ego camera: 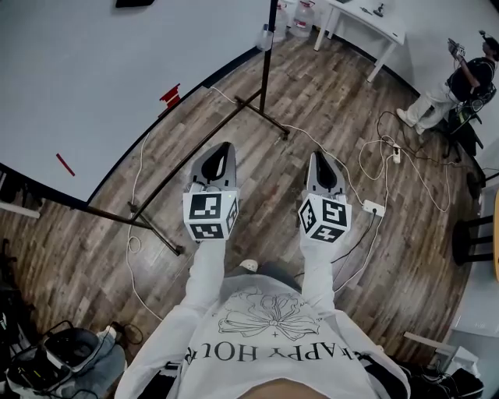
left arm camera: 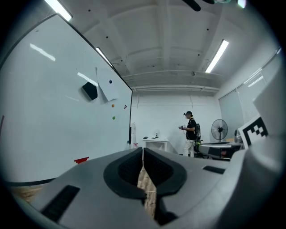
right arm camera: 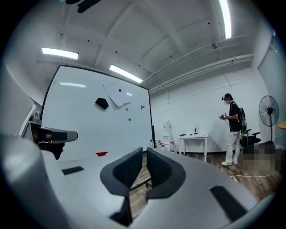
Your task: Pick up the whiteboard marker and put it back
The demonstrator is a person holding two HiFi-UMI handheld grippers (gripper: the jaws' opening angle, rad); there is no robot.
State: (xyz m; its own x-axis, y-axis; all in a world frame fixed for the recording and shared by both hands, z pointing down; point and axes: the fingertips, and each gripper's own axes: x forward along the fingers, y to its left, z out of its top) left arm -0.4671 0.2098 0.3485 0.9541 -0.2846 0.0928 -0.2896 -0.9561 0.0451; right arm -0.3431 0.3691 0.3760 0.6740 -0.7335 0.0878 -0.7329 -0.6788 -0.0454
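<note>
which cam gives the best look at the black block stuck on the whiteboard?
Left gripper view: the black block is whole, largest and unobstructed on the whiteboard. The right gripper view shows the block whole too, but smaller. The head view catches only a dark sliver at the top frame edge.

Whiteboard [left arm camera: 40, 125]: smooth, glossy white face, reflects ceiling lights; dark matt frame. Stand [ego camera: 264, 62] below it: black metal tube, slight sheen. Floor [ego camera: 335, 109] beside whiteboard: brown-grey wood-look planks, visible grain, low sheen. Left gripper [ego camera: 226, 146] & right gripper [ego camera: 319, 156], facing whiteboard: matt grey plastic shells; pads [right arm camera: 127, 169] black, ribbed, matt. Sweatshirt [ego camera: 257, 351]: white cloth, printed.
</note>
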